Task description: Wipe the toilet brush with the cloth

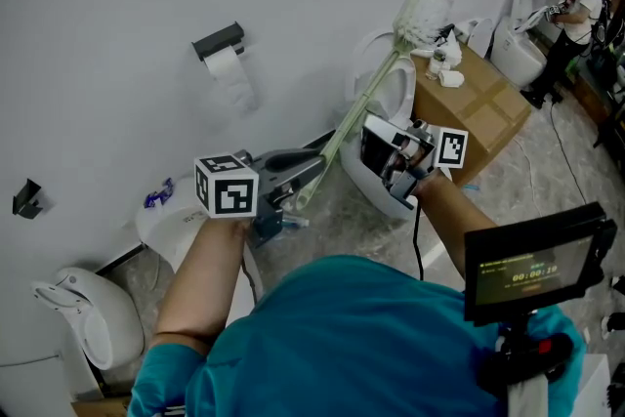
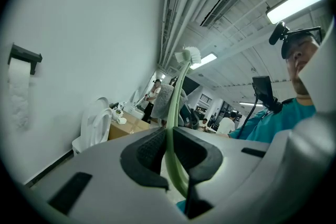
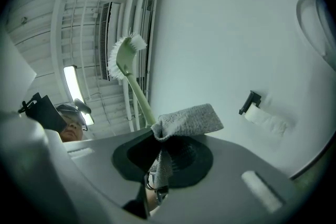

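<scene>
At lower right, the mounted screen shows orange digits too blurred to read. Centre-left, the left gripper is clamped on the pale green toilet brush handle. The right gripper pinches the grey cloth beside that handle. The bristles rise to upper centre, above the white toilet.

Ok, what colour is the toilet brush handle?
Pale green; toilet brush handle shows best in the right gripper view.

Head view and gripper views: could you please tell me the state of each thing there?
toilet brush: tilted, head up, handle gripped.
cloth: pinched, top folded over.
left gripper: shut on toilet brush.
right gripper: shut on cloth.
toilet lid: raised.
paper roll: strip hanging down.
box: closed, taped.
</scene>
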`<state>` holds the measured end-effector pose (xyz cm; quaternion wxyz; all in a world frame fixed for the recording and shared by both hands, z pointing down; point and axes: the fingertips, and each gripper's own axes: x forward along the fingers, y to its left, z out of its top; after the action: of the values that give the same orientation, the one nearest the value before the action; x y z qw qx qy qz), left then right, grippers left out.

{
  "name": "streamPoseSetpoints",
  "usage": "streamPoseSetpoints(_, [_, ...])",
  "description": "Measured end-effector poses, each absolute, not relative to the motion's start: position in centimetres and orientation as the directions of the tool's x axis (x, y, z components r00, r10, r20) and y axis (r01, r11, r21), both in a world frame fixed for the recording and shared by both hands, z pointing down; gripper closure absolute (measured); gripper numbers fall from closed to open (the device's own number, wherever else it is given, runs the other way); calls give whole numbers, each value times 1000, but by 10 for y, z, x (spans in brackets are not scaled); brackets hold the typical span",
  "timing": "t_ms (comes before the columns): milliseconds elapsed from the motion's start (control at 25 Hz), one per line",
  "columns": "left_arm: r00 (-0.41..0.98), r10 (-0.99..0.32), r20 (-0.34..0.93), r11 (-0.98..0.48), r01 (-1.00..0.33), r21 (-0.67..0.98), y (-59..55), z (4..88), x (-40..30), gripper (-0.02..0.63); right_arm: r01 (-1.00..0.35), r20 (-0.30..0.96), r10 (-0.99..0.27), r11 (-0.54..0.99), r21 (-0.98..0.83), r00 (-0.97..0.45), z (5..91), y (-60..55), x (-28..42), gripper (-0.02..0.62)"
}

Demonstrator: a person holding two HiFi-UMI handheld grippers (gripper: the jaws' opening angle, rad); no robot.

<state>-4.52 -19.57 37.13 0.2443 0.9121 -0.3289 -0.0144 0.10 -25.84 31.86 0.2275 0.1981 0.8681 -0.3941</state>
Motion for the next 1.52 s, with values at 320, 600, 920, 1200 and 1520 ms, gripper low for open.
streamPoseSetpoints(320, [782, -607, 141, -660, -595, 459, -197, 374, -46, 560, 519, -564, 159, 642, -565, -811, 302, -268, 9, 560])
streamPoseSetpoints(600, [782, -606, 147, -655, -595, 465, -196, 376, -46, 560, 516, -581, 152, 670, -534, -799, 284, -278, 18, 560])
streamPoseSetpoints(920, [779, -607, 157, -649, -600, 467, -195, 379, -47, 560, 515, -608, 148, 705, -488, -780, 259, -287, 31, 560])
streamPoseSetpoints(1200, [781, -603, 163, -647, -598, 473, -193, 384, -46, 560, 514, -633, 152, 737, -439, -759, 235, -295, 47, 560])
streamPoseSetpoints(1520, [764, -632, 130, -625, -601, 498, -196, 379, -53, 560, 175, -509, -57, 902, -395, -859, 235, -311, 57, 560])
